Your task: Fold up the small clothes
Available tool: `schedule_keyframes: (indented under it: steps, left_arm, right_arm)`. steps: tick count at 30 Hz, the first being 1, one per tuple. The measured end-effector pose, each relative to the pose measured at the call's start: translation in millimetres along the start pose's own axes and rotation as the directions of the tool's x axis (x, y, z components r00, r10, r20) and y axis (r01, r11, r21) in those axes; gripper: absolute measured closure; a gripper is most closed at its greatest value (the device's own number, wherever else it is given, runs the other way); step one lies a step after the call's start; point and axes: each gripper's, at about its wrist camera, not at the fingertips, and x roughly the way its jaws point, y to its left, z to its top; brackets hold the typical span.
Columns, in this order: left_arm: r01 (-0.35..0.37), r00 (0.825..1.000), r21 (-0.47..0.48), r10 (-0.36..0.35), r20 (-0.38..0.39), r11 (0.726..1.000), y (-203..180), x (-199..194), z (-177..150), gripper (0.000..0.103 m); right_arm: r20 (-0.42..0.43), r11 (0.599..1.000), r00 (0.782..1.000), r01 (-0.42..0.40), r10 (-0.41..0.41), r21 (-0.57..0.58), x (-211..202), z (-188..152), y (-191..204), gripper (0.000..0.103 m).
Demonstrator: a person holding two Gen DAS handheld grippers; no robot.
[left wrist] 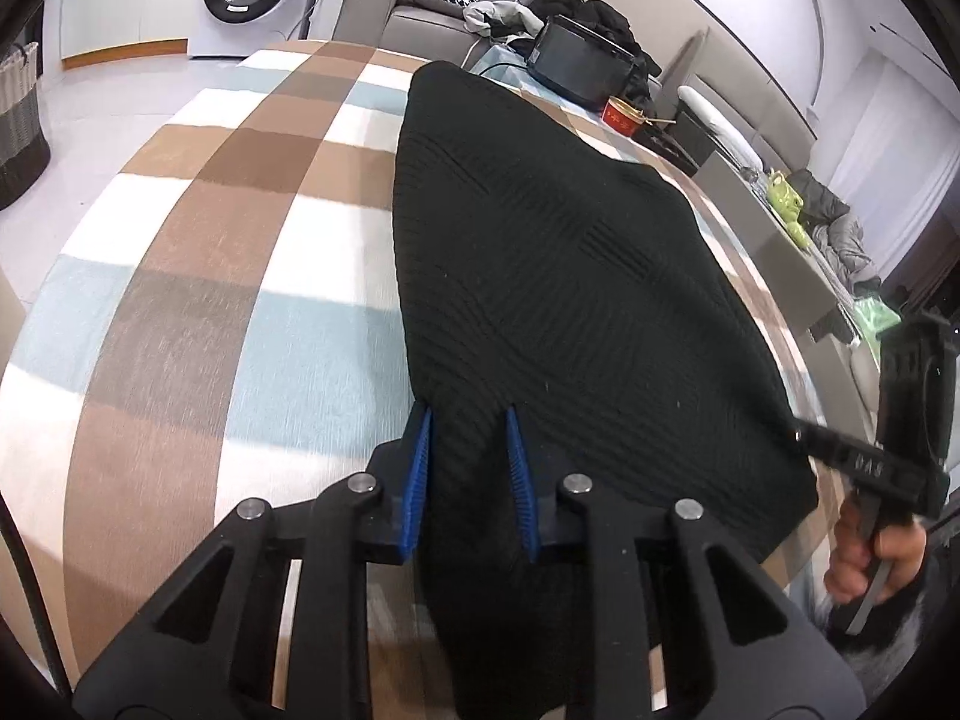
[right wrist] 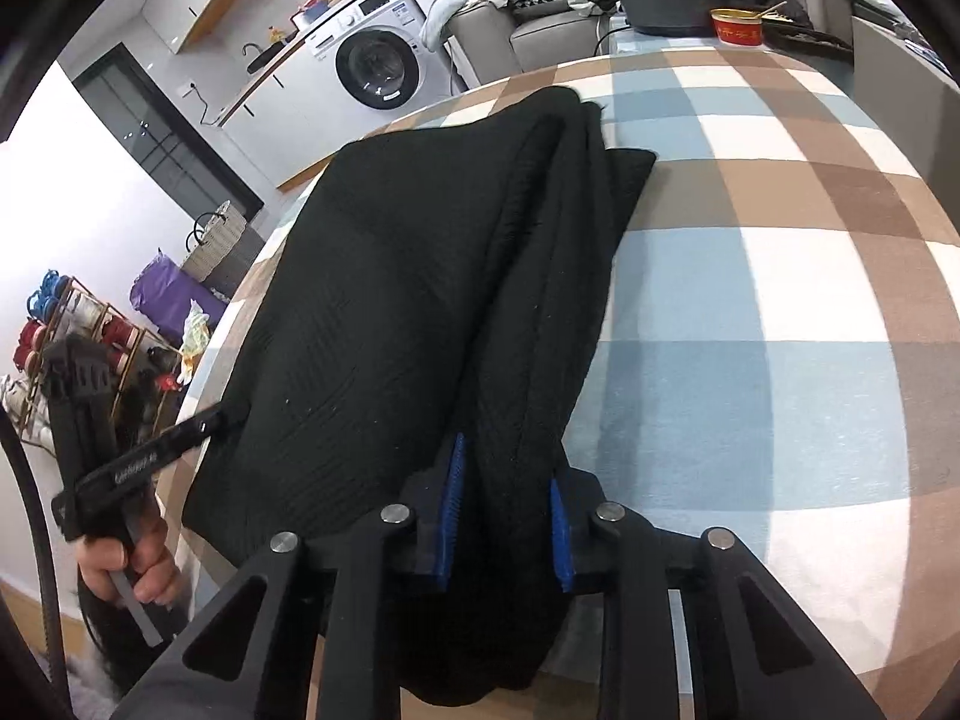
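Nearest the left wrist camera, the left gripper (left wrist: 468, 468) is seen with its blue-padded fingers (left wrist: 420, 480) pressed against a bunched near edge of the black knitted garment (left wrist: 540, 252), the jaws narrowed on the cloth between them. From that grip the garment is spread away toward the far side over the checked tablecloth (left wrist: 210, 240), which is patterned in brown, pale blue and white. At the right edge of this view the right gripper (left wrist: 840, 456) is seen touching the garment's near right corner, held by a bare hand (left wrist: 870, 552).

In the right wrist view, the right gripper (right wrist: 504, 516) is likewise closed narrowly on a thick fold of the black knitted garment (right wrist: 390, 300), cloth filling the gap between its blue pads (right wrist: 453, 516). Several layers of the garment are gathered along its right side, running far from the jaws; the left part lies flatter. The checked tablecloth (right wrist: 750, 300) is exposed to the right. At the left, the left gripper (right wrist: 180, 438) is seen at the garment's near left edge, gripped by a hand (right wrist: 132, 564).

At the far end of the table a dark appliance (left wrist: 576, 66) and a red bowl (left wrist: 624, 114) are set. A washing machine (right wrist: 372, 66) stands farther back.
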Motion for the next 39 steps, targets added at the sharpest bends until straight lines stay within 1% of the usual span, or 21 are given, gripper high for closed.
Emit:
schedule_keyframes:
  steps: [4,8,10,11,12,13,15,17,18,19,20,23,25,29,30,32,33,34,35,37,39]
  left_arm:
    - [-0.03,1.0,0.031,0.03,0.003,0.999,-6.1,15.3,18.3,0.081]
    - [-0.034,0.999,0.037,0.033,0.011,0.999,-7.3,26.2,31.6,0.081]
    - [-0.04,0.999,0.042,0.04,0.012,0.998,-8.6,28.8,34.9,0.081]
    - [-0.05,0.999,0.048,0.049,0.014,0.998,-9.7,29.2,35.2,0.081]
    - [-0.057,0.998,0.048,0.057,0.017,0.997,-10.3,28.4,34.9,0.081]
    - [-0.067,0.998,0.041,0.066,0.02,0.997,-10.4,26.4,34.3,0.081]
    - [-0.069,0.997,0.03,0.068,0.029,0.997,-9.2,21.4,32.0,0.08]
    - [-0.084,0.996,0.032,0.083,0.038,0.996,-10.3,15.0,29.3,0.077]
    - [-0.086,0.996,0.034,0.084,0.044,0.996,-11.3,11.9,27.9,0.075]
    - [-0.087,0.995,0.037,0.085,0.05,0.995,-12.9,8.7,26.4,0.071]
    - [-0.088,0.995,0.043,0.085,0.058,0.995,-15.4,4.8,24.1,0.07]
    - [-0.094,0.993,0.072,0.089,0.077,0.993,-22.6,-3.1,19.9,0.065]
    - [-0.106,0.991,0.094,0.097,0.091,0.99,-27.7,-8.2,16.7,0.056]
    - [-0.122,0.987,0.126,0.107,0.116,0.985,-35.3,-19.7,6.1,0.049]
    - [-0.127,0.987,0.131,0.112,0.119,0.983,-36.1,-21.2,3.6,0.047]
    - [-0.144,0.984,0.148,0.126,0.122,0.978,-39.0,-24.0,-3.1,0.043]
    - [-0.151,0.983,0.156,0.132,0.125,0.976,-40.2,-25.1,-5.8,0.041]
    - [-0.155,0.982,0.162,0.134,0.13,0.975,-40.8,-26.4,-9.0,0.039]
    - [-0.156,0.982,0.166,0.134,0.135,0.974,-41.0,-28.1,-12.2,0.038]
    - [-0.163,0.979,0.168,0.138,0.148,0.972,-40.3,-31.0,-16.0,0.034]
    - [-0.166,0.976,0.167,0.138,0.17,0.972,-39.6,-36.0,-19.7,0.031]
  right_arm:
    - [0.024,1.0,1.0,0.003,-0.004,0.029,6.2,5.0,1.6,0.083]
    - [0.053,0.997,0.998,0.025,-0.028,0.067,12.5,16.2,-2.0,0.084]
    - [0.055,0.996,0.997,0.04,-0.044,0.078,14.0,20.3,-2.1,0.083]
    - [0.052,0.996,0.997,0.046,-0.05,0.076,13.8,20.7,-1.9,0.081]
    - [0.044,0.997,0.998,0.038,-0.041,0.067,13.1,20.2,-1.8,0.077]
    - [0.025,0.998,1.0,0.015,-0.016,0.056,10.6,19.9,-4.0,0.076]
    - [0.03,0.997,0.999,-0.014,0.012,0.074,0.9,18.7,-10.1,0.075]
    - [0.051,0.994,0.997,-0.058,0.054,0.092,-15.7,14.1,-16.6,0.073]
    - [0.059,0.993,0.996,-0.075,0.07,0.093,-22.8,11.2,-17.0,0.069]
    - [0.068,0.992,0.994,-0.094,0.088,0.088,-29.3,9.0,-16.2,0.063]
    - [0.08,0.991,0.992,-0.108,0.102,0.077,-35.5,6.5,-13.2,0.061]
    - [0.101,0.995,0.99,-0.103,0.102,0.005,-42.9,2.1,3.4,0.06]
    - [0.098,0.996,0.991,-0.089,0.091,-0.026,-39.3,1.7,13.4,0.06]
    - [0.043,0.992,0.994,-0.094,0.098,-0.085,-21.4,-2.6,25.5,0.06]
    - [0.026,0.991,0.995,-0.092,0.095,-0.095,-15.9,-3.7,25.7,0.061]
    - [0.017,0.99,0.997,-0.077,0.079,-0.119,-6.3,-6.1,26.3,0.075]
    - [0.024,0.988,0.997,-0.069,0.073,-0.137,-3.8,-6.9,27.7,0.089]
    - [0.037,0.985,0.995,-0.085,0.092,-0.152,-4.8,-6.7,29.9,0.097]
    - [0.047,0.982,0.993,-0.101,0.109,-0.16,-6.5,-5.3,30.8,0.097]
    - [0.086,0.981,0.989,-0.101,0.117,-0.167,-13.8,-3.0,32.3,0.098]
    - [0.101,0.984,0.991,-0.068,0.085,-0.166,-17.5,-1.7,31.0,0.098]
